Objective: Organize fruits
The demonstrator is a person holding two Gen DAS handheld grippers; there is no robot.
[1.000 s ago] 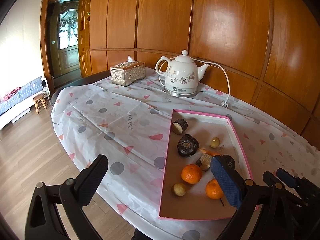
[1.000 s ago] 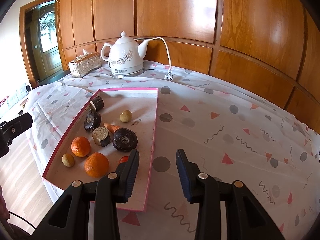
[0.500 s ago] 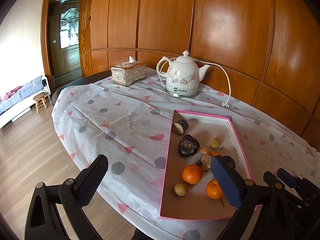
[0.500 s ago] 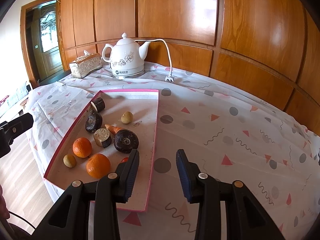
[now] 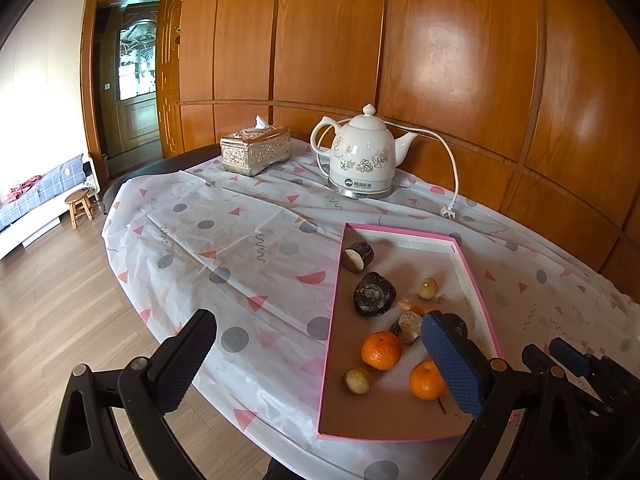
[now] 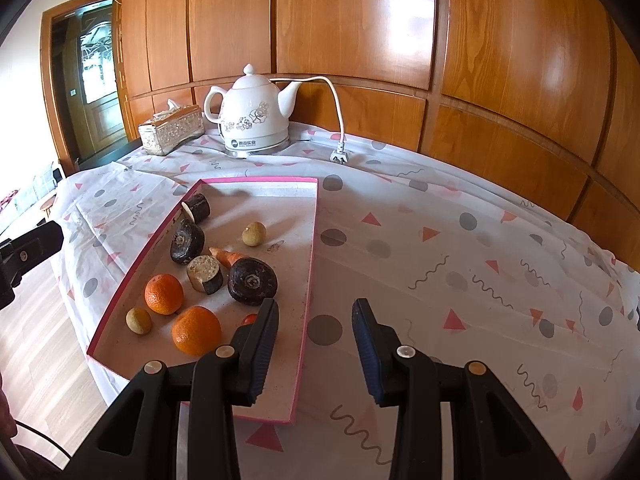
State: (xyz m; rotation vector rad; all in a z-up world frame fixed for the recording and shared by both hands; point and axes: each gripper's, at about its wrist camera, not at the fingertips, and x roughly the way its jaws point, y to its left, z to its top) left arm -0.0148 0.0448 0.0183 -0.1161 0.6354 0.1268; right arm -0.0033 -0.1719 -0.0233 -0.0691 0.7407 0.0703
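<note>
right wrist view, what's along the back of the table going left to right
tissue box → white kettle → its loose plug

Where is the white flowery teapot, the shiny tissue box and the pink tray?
White flowered ceramic kettle (image 6: 250,118), right wrist view: round belly.
Shiny silver tissue box (image 6: 172,130), right wrist view: front side.
Pink-edged cardboard tray (image 6: 308,280), right wrist view: right rim.

Glossy wood wall panels, ceramic kettle
</note>
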